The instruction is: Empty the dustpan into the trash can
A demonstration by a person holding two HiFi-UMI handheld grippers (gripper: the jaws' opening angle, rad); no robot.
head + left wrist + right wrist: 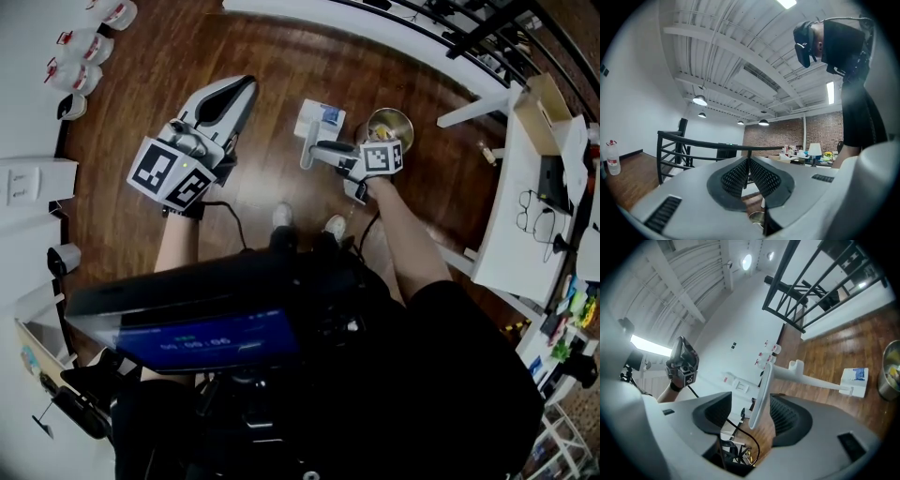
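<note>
Wood floor (262,47) under my rig: the dustpan (319,120) sits with the trash can (390,127) at its 3 o'clock.
My right gripper's (323,150) jaws stand spread around its handle (806,378); my left gripper's (244,86) are pressed together, empty.

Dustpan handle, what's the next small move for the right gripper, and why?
Probably close the right gripper on the dustpan handle. Its fingers stand open with the handle's end between them, and the dustpan sits on the floor beside the metal trash can, so it can't be tipped until gripped.
</note>
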